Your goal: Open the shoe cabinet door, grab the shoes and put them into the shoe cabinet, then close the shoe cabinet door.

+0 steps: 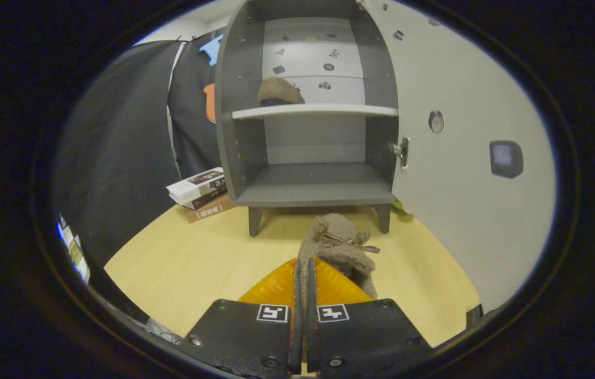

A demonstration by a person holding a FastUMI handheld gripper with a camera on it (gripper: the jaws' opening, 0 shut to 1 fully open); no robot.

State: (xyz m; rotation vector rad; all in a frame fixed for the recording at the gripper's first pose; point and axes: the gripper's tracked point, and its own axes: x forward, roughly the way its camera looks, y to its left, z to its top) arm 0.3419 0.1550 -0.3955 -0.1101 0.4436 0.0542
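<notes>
My gripper (304, 276) is shut on the edge of a brown fuzzy shoe (340, 243) with a small bow, held up just ahead of my fingers. Beyond it stands the grey shoe cabinet (310, 192) on short legs, its inside open to me. Its white door (460, 137) is swung wide to the right, with a round knob (436, 121) on it. A second brown shoe (278, 92) lies on the cabinet's upper white shelf (314, 110), toward the left. The lower compartment holds nothing.
The cabinet rests on a light wooden tabletop (192, 258). A stack of books (200, 193) lies to the left of the cabinet's base. Black booth cloth (118, 147) hangs behind on the left.
</notes>
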